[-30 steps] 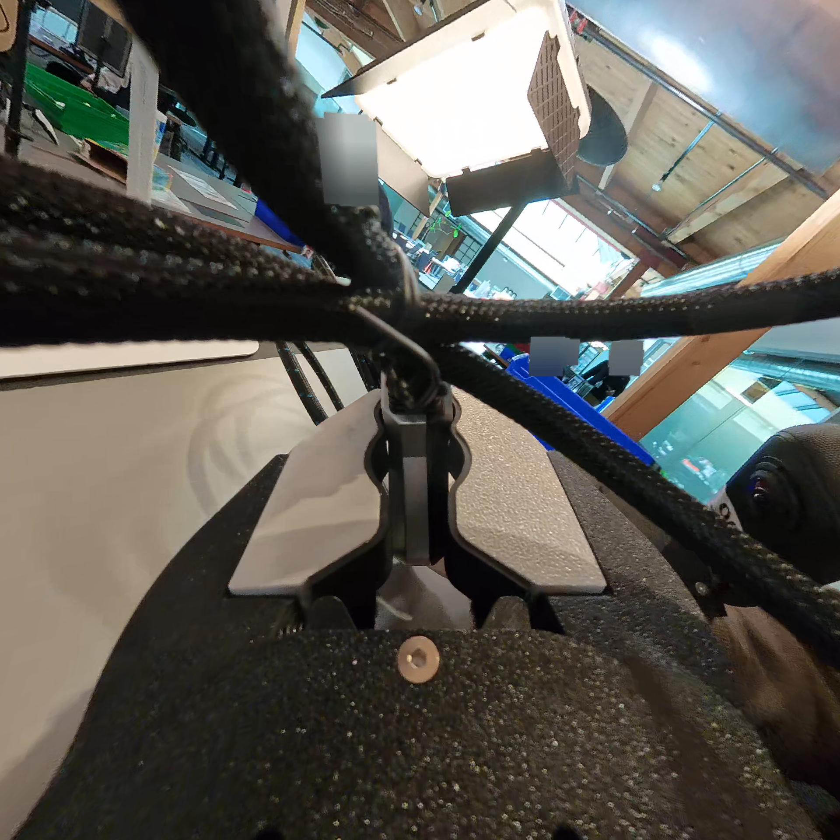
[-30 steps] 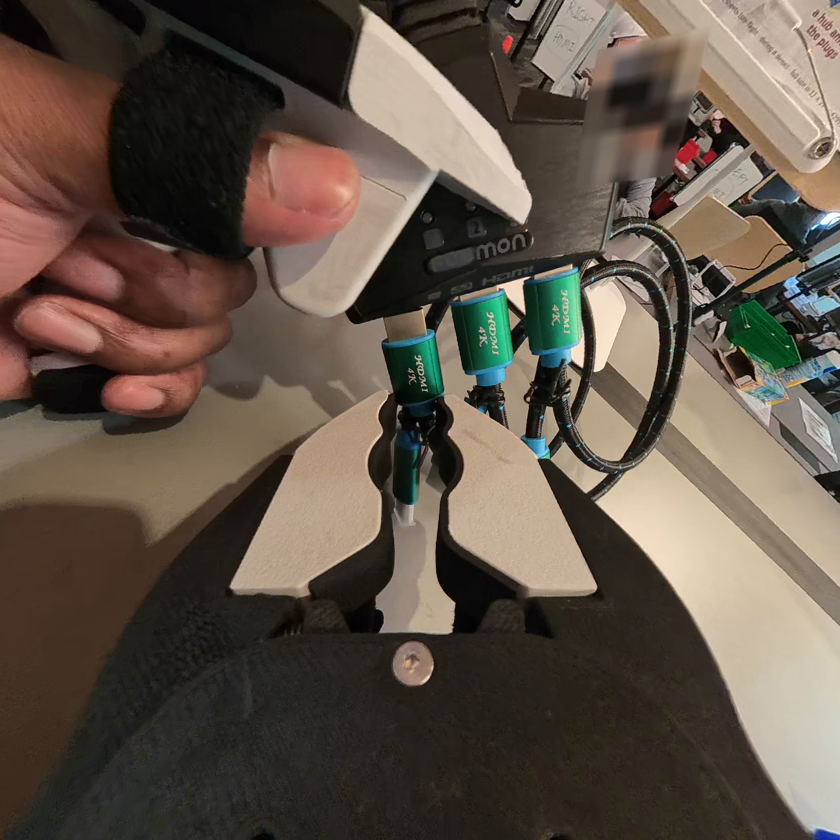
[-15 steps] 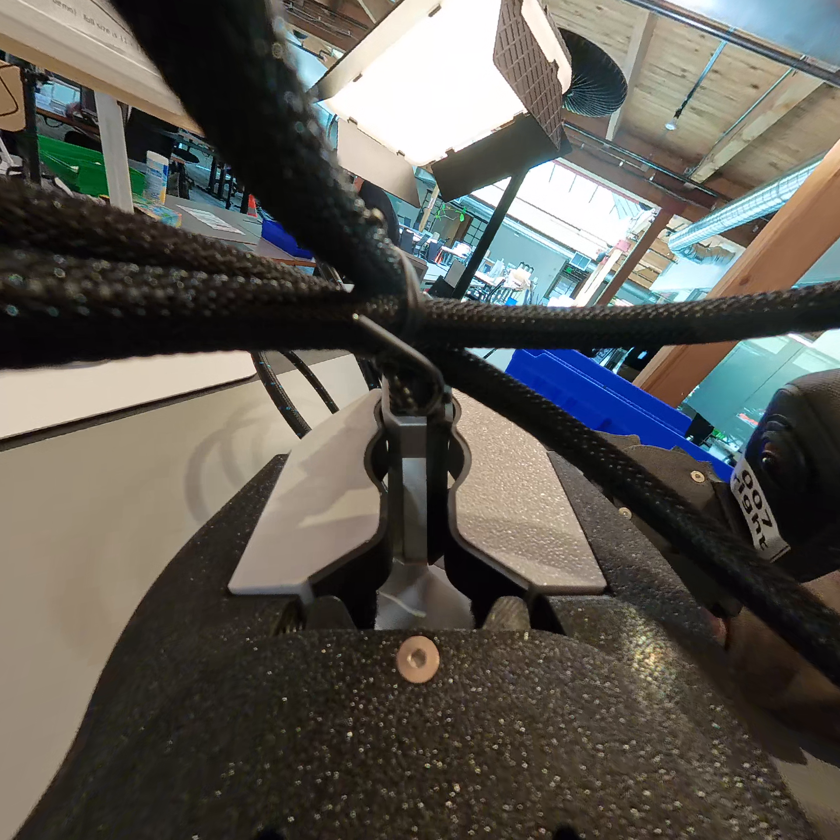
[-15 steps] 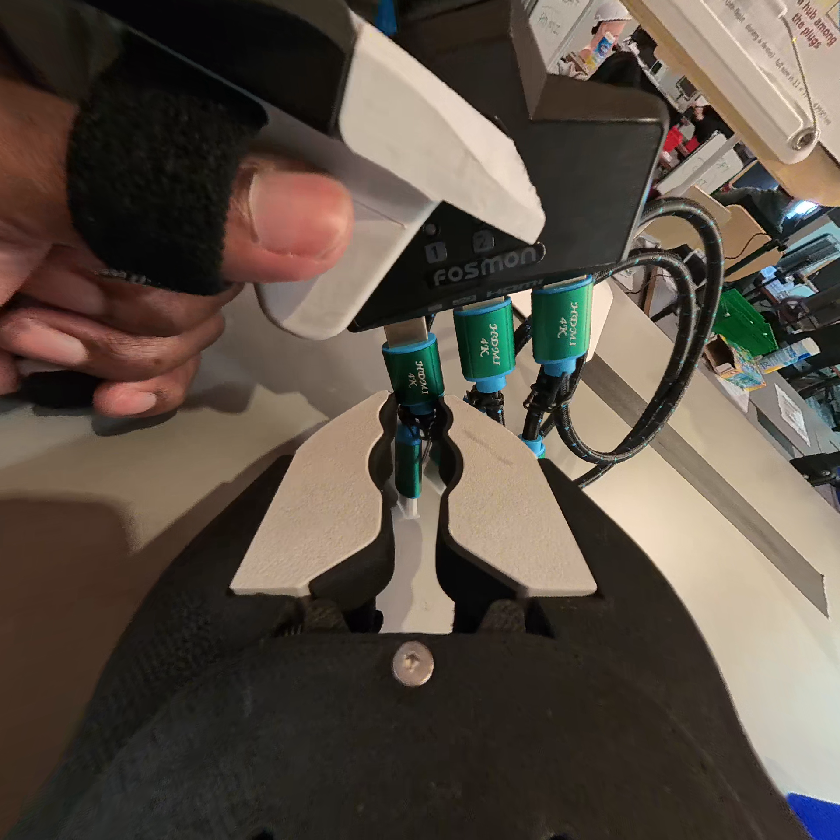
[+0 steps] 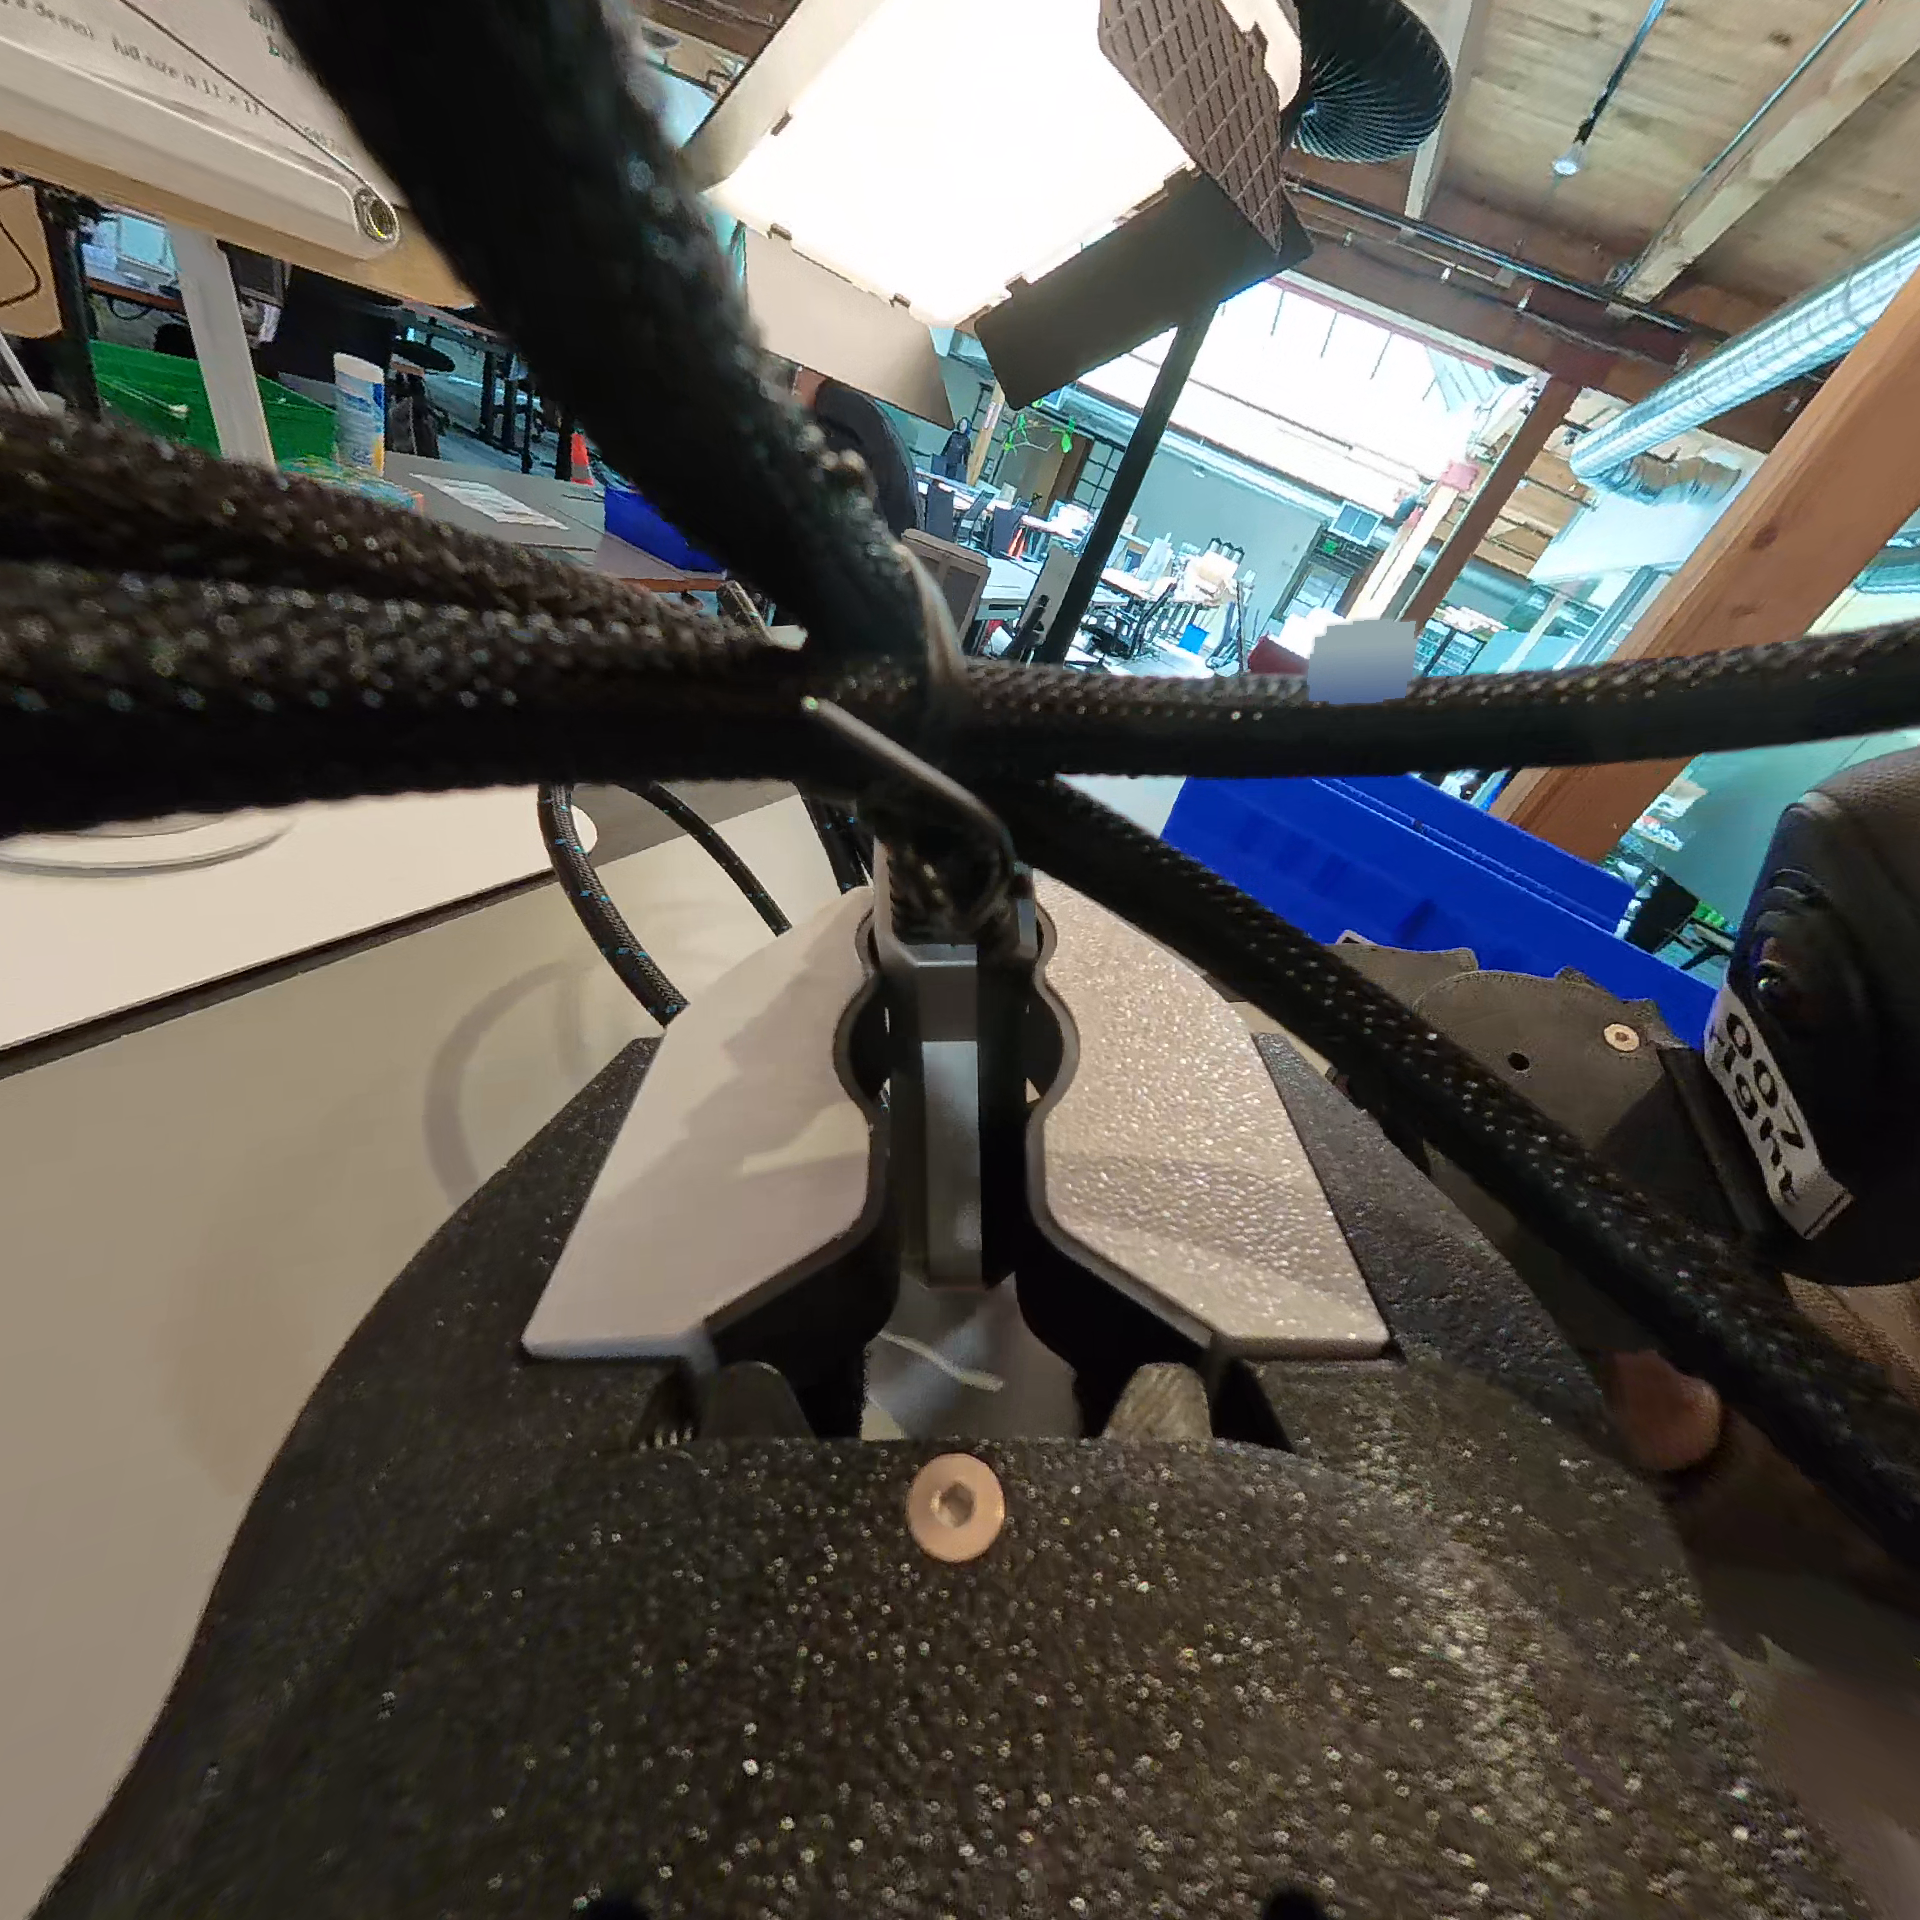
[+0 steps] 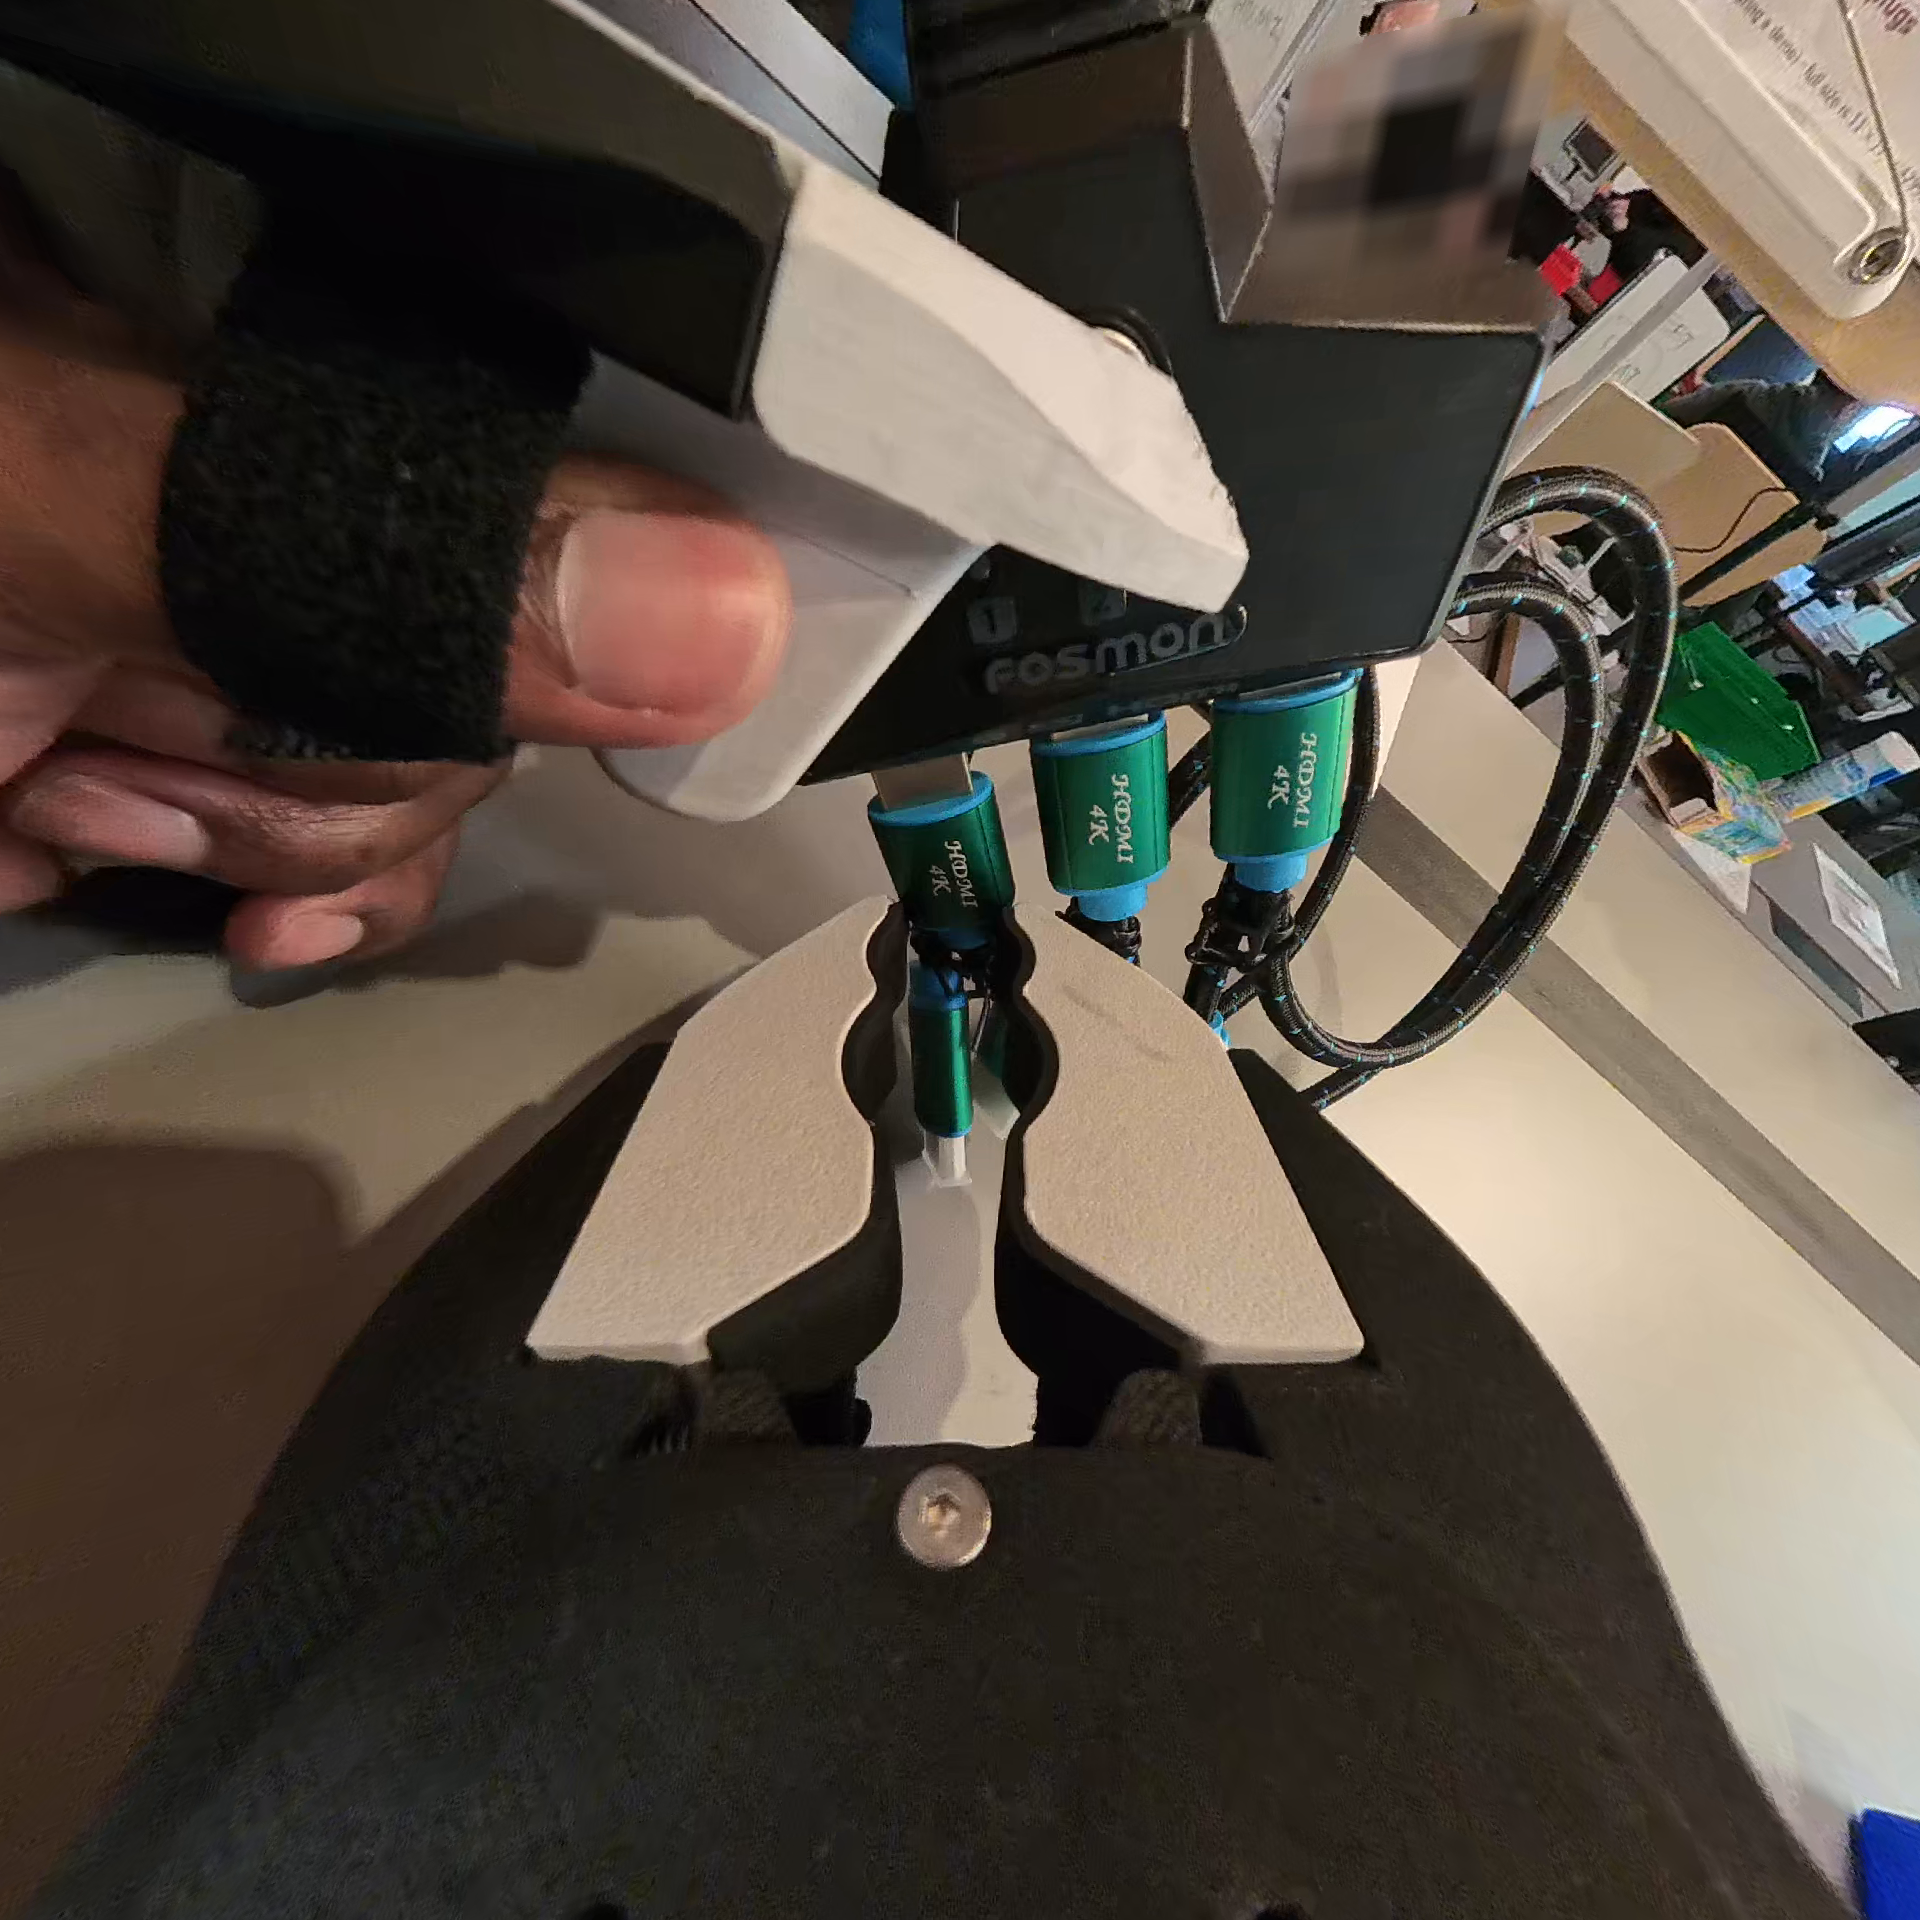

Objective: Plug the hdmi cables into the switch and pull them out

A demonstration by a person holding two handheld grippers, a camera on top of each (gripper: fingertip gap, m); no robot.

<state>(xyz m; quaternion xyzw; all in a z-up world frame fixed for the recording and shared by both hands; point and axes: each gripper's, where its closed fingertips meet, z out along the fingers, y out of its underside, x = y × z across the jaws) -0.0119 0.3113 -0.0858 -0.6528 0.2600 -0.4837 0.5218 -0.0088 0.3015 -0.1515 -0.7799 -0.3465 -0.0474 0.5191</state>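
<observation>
Thick black braided cables (image 5: 312, 665) cross right in front of the left gripper (image 5: 956, 935) and block much of its view; at least four strands meet at a knot just past its fingertips. Beyond them hang a bright light panel (image 5: 966, 156) overhead, a blue bin (image 5: 1403, 873) to the right, and a pale table (image 5: 260, 1091) below on the left. The left gripper is closed on a dark grey block (image 5: 951, 1091), a flat edge of the black switch box (image 6: 1299, 468), with both fingers pressed on its sides. From the right gripper (image 6: 951, 935), that box sits just ahead and above, partly covered by the left gripper's pale finger (image 6: 987, 436) and the hand (image 6: 312, 675) working it. Three green plugs with blue collars hang from the box's lower edge: the middle plug (image 6: 1101, 810) and the right plug (image 6: 1283, 779) sit fully in, while the left plug (image 6: 940, 852) tilts with bare metal showing at its top. The right gripper is narrowed on the left plug's lower end and its cable. A fourth green plug (image 6: 940, 1070) lies loose between the fingers, nearer the camera. Looped cables (image 6: 1558, 831) trail off to the right over the table.
</observation>
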